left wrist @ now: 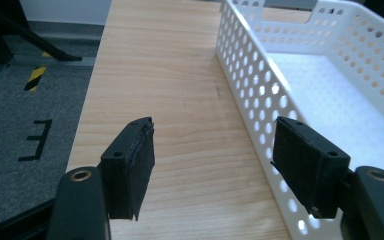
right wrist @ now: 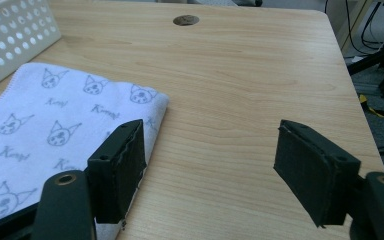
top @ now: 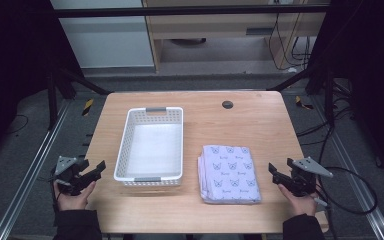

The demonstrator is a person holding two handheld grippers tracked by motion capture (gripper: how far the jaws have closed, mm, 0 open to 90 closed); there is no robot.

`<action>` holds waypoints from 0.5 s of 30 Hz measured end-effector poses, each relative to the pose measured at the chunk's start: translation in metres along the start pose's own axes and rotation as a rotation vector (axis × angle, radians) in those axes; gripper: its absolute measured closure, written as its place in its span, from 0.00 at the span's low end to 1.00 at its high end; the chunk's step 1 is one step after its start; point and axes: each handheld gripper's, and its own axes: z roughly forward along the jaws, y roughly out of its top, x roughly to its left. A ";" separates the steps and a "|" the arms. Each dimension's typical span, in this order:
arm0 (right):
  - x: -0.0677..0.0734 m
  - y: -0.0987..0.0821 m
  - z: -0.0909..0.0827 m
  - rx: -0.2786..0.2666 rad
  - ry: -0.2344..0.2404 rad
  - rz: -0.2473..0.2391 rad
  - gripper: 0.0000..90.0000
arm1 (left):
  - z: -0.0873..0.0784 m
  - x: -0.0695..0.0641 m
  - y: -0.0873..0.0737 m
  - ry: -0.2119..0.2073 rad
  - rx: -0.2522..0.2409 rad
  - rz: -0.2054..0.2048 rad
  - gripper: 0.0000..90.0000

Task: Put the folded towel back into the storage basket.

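Observation:
A white perforated basket (top: 125,145) stands empty on the left half of the wooden table (top: 230,125). To its right lies a folded pale lilac cloth (top: 229,173) printed with small cat faces. My left gripper (top: 99,168) is held at the table's left edge, open, its jaws empty and aimed at the basket's near left wall (left wrist: 260,95). My right gripper (top: 274,173) is held at the right edge, open and empty, just right of the cloth (right wrist: 55,130). Bare wood shows between both pairs of jaws.
A small round cable hole (top: 227,104) sits near the table's far edge. Metal rails (top: 35,165) run along the floor on both sides, and cables (top: 350,200) trail at the right. Dark frame legs (top: 55,95) stand beyond the far corners.

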 end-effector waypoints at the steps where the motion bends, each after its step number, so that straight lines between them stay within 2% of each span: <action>1: 0.000 0.000 -0.001 -0.004 -0.001 -0.001 0.32 | -0.001 -0.003 0.001 -0.001 -0.003 0.001 0.35; 6: 0.001 0.000 0.000 0.003 0.010 0.005 0.30 | -0.004 -0.015 0.004 -0.009 -0.007 0.019 0.33; 11: 0.002 0.001 0.000 0.006 0.019 0.003 0.29 | -0.006 -0.028 0.006 -0.038 -0.008 0.030 0.32; 15: 0.004 0.000 0.001 0.015 0.029 -0.017 0.30 | -0.006 -0.038 0.007 -0.062 -0.004 0.047 0.31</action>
